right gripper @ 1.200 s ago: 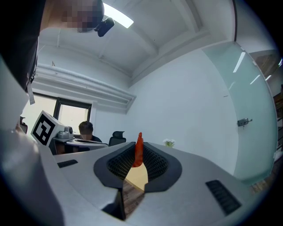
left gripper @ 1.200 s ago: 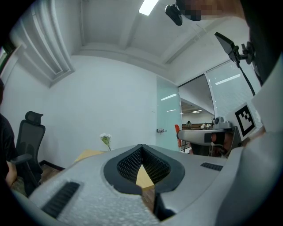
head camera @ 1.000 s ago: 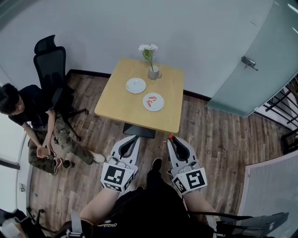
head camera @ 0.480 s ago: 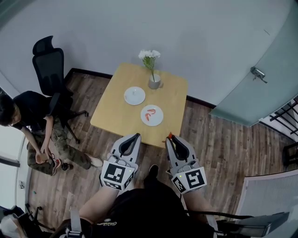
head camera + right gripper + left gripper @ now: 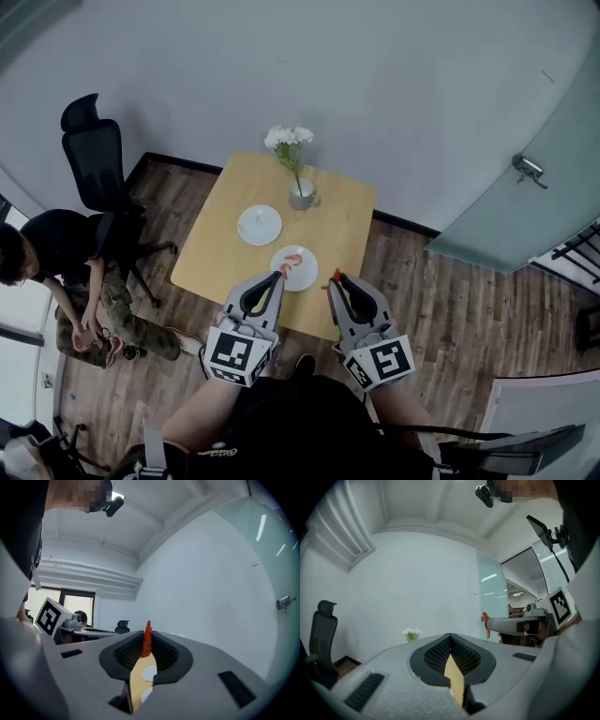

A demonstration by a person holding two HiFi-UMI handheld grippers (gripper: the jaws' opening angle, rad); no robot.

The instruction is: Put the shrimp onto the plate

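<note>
My right gripper [image 5: 336,279] is shut on a small orange shrimp [image 5: 147,638], whose tip pokes out above the jaws [image 5: 337,276]. It hovers over the near edge of the wooden table [image 5: 222,244], just right of a white plate [image 5: 311,262] that holds another shrimp [image 5: 291,265]. A second white plate [image 5: 260,225] lies bare farther left. My left gripper [image 5: 276,279] is shut with nothing in it, its tip at the near plate's left rim. The left gripper view shows my right gripper [image 5: 511,625] with the shrimp [image 5: 485,620].
A grey vase with white flowers [image 5: 301,194] stands behind the plates. A person [image 5: 56,272] sits on the wooden floor at the left, by a black office chair [image 5: 94,155]. A glass door [image 5: 525,187] is at the right.
The view has drawn closer to the table. Both grippers, earlier over the floor in front of it, now reach over its near edge beside the plate with the shrimp.
</note>
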